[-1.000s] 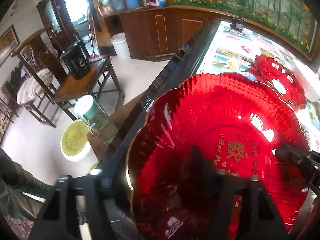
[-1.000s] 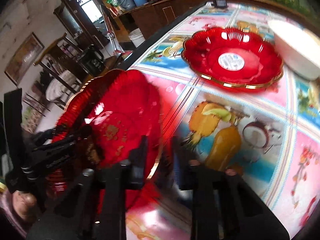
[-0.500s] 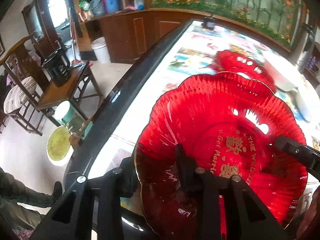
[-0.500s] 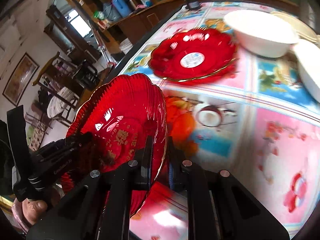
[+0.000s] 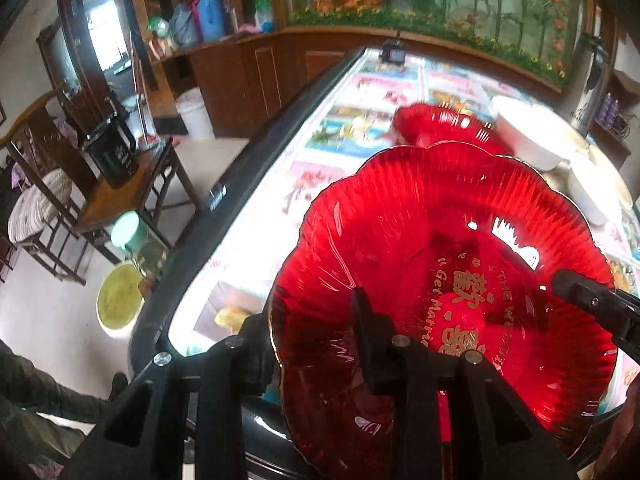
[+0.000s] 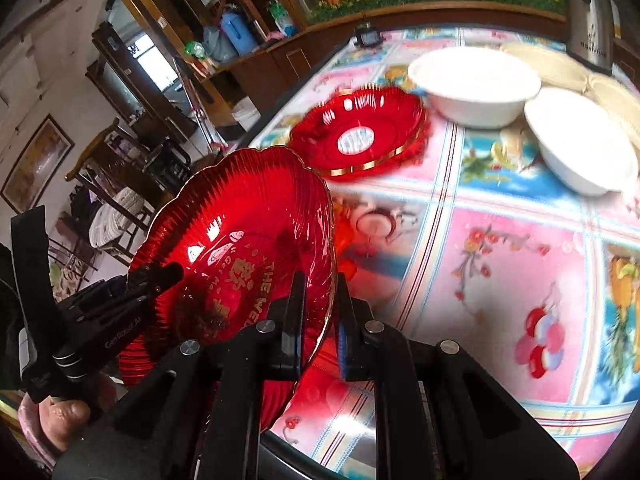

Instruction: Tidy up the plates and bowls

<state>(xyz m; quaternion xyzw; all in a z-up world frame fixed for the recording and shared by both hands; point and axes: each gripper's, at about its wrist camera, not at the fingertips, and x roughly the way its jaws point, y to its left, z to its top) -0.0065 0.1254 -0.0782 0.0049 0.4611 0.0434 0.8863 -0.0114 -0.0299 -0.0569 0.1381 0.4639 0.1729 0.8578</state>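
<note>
Fruit-print cloth covers the worktop [image 6: 500, 264]. Both grippers clamp one red plate [image 6: 240, 240] aloft at its near edge: left gripper [image 5: 312, 344] on the left rim, right gripper [image 6: 318, 320] on the right. A second red plate [image 6: 360, 136] lies ahead, beside two bowls [image 6: 472, 84].

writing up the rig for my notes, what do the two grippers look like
Both are matte black plastic: the left gripper and right gripper each have two flat fingers on angular arms fixed with silver screws. The right one's pads look blue edged. Seen from the right wrist, the left gripper's body has white lettering and a black strap.
</note>
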